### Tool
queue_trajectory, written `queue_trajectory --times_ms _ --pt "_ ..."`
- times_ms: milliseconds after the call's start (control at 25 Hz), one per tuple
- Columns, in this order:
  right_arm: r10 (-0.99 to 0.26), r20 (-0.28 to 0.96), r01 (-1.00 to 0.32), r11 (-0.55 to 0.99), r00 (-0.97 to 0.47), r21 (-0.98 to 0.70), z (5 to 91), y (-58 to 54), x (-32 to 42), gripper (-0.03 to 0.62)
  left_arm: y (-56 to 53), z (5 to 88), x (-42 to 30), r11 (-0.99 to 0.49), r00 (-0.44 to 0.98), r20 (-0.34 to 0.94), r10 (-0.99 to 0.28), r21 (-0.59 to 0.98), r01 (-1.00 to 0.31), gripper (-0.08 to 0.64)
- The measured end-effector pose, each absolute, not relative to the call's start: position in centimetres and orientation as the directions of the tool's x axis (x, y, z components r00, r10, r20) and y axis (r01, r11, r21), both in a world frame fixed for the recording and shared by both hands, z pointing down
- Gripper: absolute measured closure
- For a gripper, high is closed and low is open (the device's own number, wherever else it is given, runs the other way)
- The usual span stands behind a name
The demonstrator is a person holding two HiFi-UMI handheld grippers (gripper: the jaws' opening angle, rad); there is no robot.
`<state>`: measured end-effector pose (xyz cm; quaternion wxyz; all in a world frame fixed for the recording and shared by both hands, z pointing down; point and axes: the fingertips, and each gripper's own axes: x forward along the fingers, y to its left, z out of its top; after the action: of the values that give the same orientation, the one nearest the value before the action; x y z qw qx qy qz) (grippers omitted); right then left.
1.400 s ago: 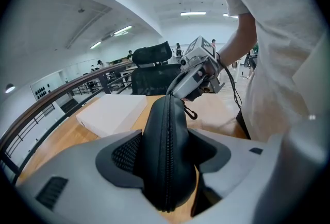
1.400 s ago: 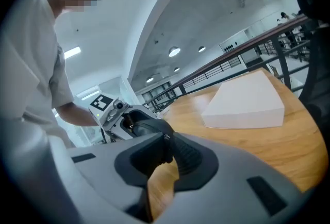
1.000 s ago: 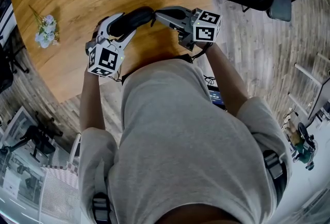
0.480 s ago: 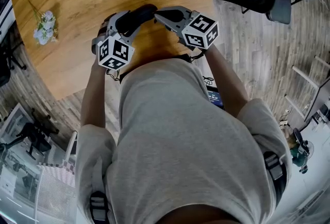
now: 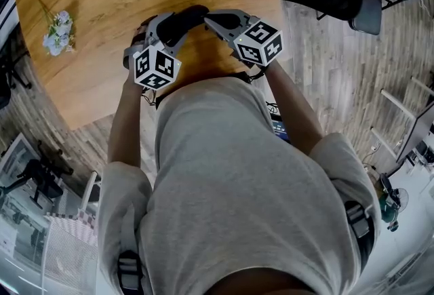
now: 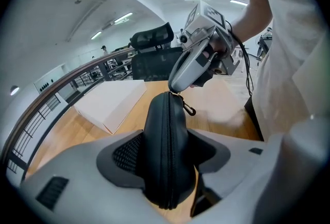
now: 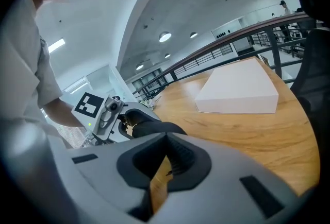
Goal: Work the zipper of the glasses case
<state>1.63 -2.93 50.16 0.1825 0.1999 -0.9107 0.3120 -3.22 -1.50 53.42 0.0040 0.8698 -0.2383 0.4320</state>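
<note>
- The small bunch of flowers [image 5: 57, 34] lies well to the left on the wooden table [image 5: 102, 2], clear of the work, so it needs no attention.
- The left gripper [image 5: 168, 30] grasps the glasses case [image 6: 165, 135] across its near half, a ribbed pad pressing on each side. In my judgement this clamp should be firm without crushing, because a squeezed shell would bow the seam and make the slider bind.
- The case is held above the table in front of the person, with its far end pointing at the other tool.
- The zipper [image 6: 170, 166] faces the left gripper view squarely and looks done up along the whole stretch in view. It is best to leave that seam turned toward the working side.
- A small clip [image 6: 190, 109] hangs just to the right of the far end, and it should not be mistaken for the pull.
- The right gripper [image 6: 174, 84] is clenched, and its tip touches the far end of the case, where the seam ends.
- No view shows whether the pull tab is pinched between its fingers. Before hauling, I would confirm that grip.
- The pull should then follow the curve of the seam rather than lift away from it, while the left side braces against the tug.
</note>
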Motion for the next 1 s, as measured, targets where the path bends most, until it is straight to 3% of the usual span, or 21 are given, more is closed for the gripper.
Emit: queue_trajectory --times_ms 400,680,1000 --pt "-0.259 0.529 -0.537 0.694 -0.808 -0.48 51.5 -3.5 1.7 0.568 -1.4 53.1 -3.1 -0.869 0.501 0.744 -0.442 -0.216 -0.446 0.287" --pt "-0.319 0.572 -0.555 0.776 -0.755 -0.299 50.6 -3.5 1.0 0.568 -1.8 53.2 -2.9 -0.831 0.474 0.746 -0.468 -0.191 -0.522 0.287" --pt "-0.323 0.543 -0.553 0.763 -0.775 -0.334 50.3 -3.3 0.6 0.568 -2.0 53.1 -2.7 -0.824 0.471 0.741 -0.478 -0.192 -0.534 0.287"
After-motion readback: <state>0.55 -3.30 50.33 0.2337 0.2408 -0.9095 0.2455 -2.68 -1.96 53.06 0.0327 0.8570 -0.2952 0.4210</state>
